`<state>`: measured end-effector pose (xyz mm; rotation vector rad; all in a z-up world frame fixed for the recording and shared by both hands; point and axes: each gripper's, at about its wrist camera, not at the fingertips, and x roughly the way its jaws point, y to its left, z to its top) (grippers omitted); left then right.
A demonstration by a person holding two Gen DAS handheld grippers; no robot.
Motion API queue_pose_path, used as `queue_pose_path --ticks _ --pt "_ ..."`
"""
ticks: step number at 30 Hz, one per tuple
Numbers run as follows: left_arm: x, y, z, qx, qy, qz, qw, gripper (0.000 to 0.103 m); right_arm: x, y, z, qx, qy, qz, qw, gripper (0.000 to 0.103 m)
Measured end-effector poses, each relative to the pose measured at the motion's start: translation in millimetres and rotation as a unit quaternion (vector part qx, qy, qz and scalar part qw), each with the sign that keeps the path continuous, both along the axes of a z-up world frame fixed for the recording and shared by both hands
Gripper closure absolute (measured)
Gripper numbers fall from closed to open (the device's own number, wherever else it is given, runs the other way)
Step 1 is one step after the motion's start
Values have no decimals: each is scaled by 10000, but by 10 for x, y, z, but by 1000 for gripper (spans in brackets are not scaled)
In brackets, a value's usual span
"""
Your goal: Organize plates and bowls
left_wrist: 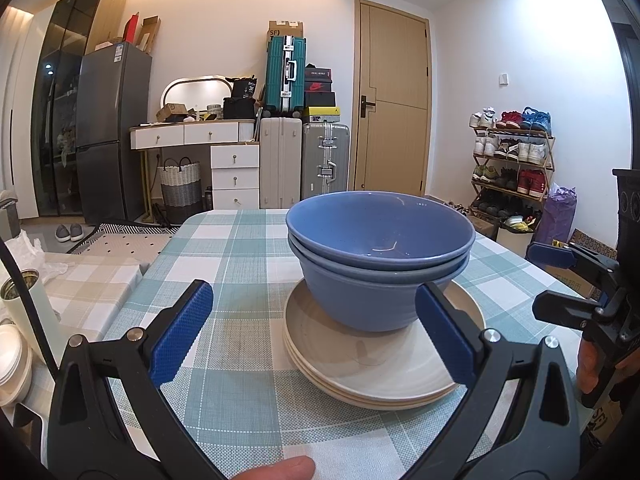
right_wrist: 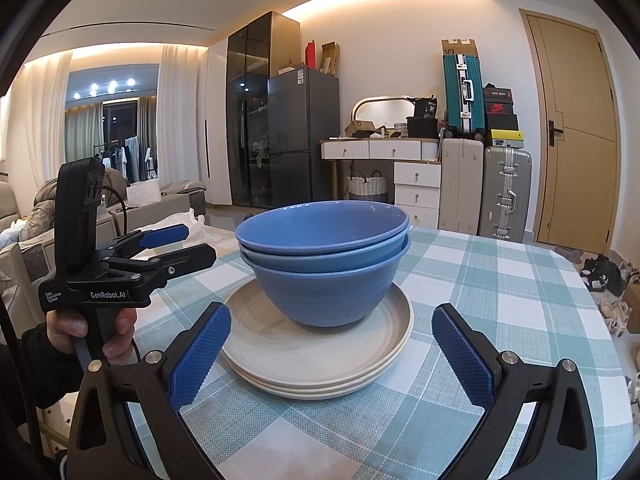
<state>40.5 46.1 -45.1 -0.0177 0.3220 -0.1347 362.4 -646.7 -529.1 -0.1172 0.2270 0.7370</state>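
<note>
Two bowls (right_wrist: 324, 264), nested, three stacked plates (right_wrist: 320, 360)

home | fridge (right_wrist: 303, 136) | shoe rack (left_wrist: 512, 164) | suitcases (left_wrist: 285, 76)

Teal-and-white checked tablecloth (left_wrist: 240, 264) covering the table. Behind: dark grey refrigerator (left_wrist: 114, 128), teal hard-shell suitcase (left_wrist: 285, 74) stacked on a beige one, wooden door (left_wrist: 394, 104). Shoe-filled wooden rack (left_wrist: 512, 164) at right.
</note>
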Motion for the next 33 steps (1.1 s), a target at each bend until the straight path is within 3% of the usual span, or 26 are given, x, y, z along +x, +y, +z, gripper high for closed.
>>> queue_pose_path --ticks 33 --pt "0 5 -18 -8 -3 3 10000 2 -1 -1 -6 -15 -7 7 10000 1"
